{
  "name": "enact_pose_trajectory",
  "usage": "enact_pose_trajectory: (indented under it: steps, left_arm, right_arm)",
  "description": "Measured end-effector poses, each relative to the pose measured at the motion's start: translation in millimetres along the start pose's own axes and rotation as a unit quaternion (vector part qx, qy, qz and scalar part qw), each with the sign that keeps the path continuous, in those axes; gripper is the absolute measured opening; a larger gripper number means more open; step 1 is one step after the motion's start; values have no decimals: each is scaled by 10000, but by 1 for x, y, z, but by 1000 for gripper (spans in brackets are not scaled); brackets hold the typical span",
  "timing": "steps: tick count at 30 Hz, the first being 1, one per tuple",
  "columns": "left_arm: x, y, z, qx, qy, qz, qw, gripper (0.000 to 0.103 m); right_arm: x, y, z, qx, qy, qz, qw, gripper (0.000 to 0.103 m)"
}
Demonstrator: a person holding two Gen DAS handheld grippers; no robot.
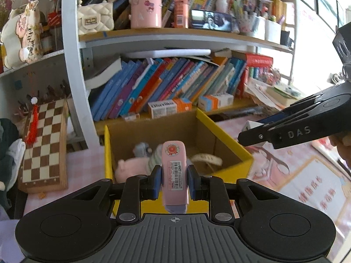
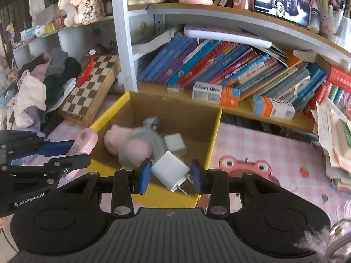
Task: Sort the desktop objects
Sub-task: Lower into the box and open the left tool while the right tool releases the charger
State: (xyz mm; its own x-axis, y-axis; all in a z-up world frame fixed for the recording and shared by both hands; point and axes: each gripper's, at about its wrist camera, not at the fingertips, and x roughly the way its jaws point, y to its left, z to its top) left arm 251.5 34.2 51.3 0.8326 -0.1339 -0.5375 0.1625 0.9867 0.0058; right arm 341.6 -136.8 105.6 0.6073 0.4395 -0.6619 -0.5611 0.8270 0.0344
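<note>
My left gripper is shut on a slim pink case with a barcode label, held upright above the near edge of a yellow cardboard box. Inside the box lie a pink and grey plush toy and, in the right wrist view, a white square block. My right gripper is shut on a white plug charger, tilted with its prongs down, over the box's near wall. The left gripper with the pink case shows at left there. The right gripper enters at right.
A folded chessboard leans left of the box. Leaning books and small cartons fill the shelf behind it. Clothes pile at far left, papers at far right. A pink checked cloth covers the desk.
</note>
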Motion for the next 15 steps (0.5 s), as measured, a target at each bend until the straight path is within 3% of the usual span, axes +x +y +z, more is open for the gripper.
enact_pose_trajectory:
  steps: [9, 15]
  left_arm:
    - [41, 21, 26, -87, 41, 374, 9993, 23]
    - [81, 25, 42, -31, 334, 541, 9980, 23]
  right_arm:
    - [48, -6, 40, -482, 18, 147, 9987, 36]
    - [102, -2, 62, -698, 276, 256, 9969, 36]
